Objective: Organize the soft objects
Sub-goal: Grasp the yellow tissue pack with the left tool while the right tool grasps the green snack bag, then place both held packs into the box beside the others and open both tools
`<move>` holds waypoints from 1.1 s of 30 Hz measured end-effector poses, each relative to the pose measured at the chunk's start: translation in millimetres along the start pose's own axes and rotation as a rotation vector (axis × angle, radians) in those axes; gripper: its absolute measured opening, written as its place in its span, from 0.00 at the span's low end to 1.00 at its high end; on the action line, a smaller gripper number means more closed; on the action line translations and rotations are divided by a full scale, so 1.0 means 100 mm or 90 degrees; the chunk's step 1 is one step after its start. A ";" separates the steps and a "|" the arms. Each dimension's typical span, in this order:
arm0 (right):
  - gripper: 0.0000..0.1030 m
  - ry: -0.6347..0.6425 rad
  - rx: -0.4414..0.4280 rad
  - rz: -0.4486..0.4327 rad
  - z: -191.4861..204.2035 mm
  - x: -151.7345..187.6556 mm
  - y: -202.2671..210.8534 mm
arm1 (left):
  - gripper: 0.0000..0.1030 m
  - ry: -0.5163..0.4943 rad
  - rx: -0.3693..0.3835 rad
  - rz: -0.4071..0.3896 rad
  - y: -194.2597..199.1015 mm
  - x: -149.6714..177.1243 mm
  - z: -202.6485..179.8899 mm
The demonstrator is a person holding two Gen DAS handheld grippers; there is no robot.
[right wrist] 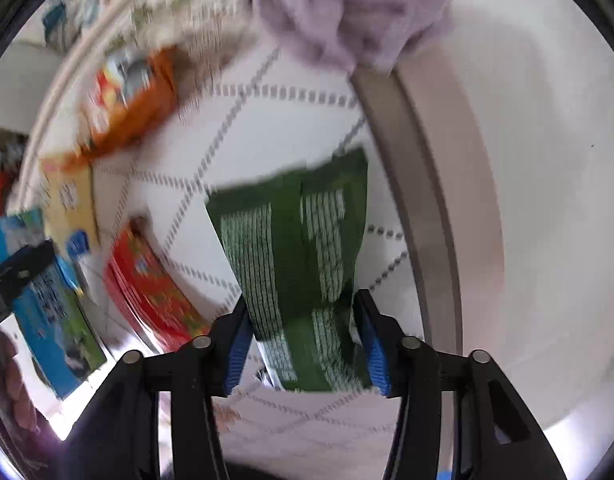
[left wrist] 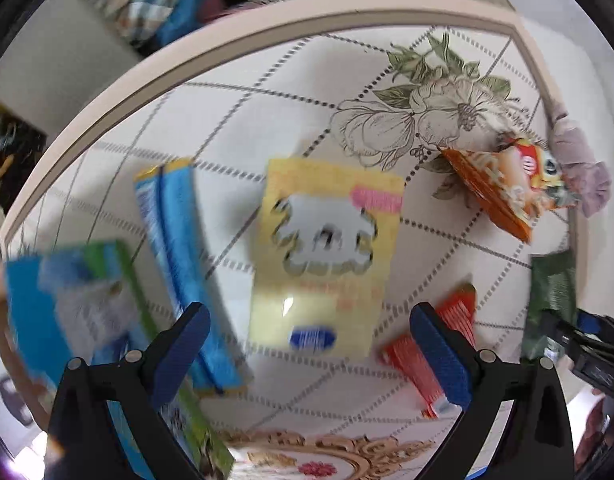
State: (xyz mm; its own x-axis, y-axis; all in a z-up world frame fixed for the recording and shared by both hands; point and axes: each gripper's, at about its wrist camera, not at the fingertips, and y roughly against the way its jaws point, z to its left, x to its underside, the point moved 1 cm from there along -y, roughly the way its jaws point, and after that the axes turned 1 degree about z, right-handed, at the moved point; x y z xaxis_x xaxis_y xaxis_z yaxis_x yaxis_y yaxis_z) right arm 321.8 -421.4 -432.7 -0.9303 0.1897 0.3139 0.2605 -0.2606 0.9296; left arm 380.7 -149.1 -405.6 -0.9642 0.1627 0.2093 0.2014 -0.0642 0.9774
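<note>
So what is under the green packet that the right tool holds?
Under the green packet only the white tablecloth with dotted grey lines shows around its edges. The right tool grips its near end. Anything directly beneath the packet is covered.

**Packets spread around the yellow packet on the quilted table**

The flat yellow plastic packet (left wrist: 327, 256) lies mid-table on the quilted, flower-printed tablecloth (left wrist: 243, 120). Left of it lies the long blue box (left wrist: 183, 248), and further left the blue-and-green carton (left wrist: 79, 312). Right of it and nearer lies the red ribbed packet (left wrist: 439, 344). Right and further back sits the orange snack bag (left wrist: 503, 184), touching the crumpled lilac cloth (left wrist: 579, 160) at the table's rim. The dark green printed packet (right wrist: 299, 256) lies far right, between the right gripper's (right wrist: 303, 344) fingers.
</note>
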 end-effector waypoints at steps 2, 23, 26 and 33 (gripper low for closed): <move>0.65 -0.012 -0.011 -0.017 -0.01 -0.01 0.09 | 0.98 -0.008 -0.002 0.011 -0.09 -0.08 -0.02; 0.32 -0.041 -0.041 -0.126 0.45 0.64 0.65 | 0.59 0.025 0.069 -0.147 0.90 0.69 0.19; 0.32 -0.005 -0.074 -0.146 0.91 0.99 0.79 | 0.59 0.040 0.095 -0.184 1.22 1.04 0.48; 0.32 0.114 -0.117 -0.167 2.34 1.69 0.97 | 0.59 0.066 0.068 -0.242 1.66 1.74 1.40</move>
State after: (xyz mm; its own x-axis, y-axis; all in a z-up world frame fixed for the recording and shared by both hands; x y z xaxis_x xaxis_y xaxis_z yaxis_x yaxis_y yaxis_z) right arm 250.3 -192.6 -244.5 -0.9940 0.1082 0.0156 -0.0284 -0.3938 0.9187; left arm 271.0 6.1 -202.9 -0.9846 0.0547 -0.1662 -0.1613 0.0849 0.9832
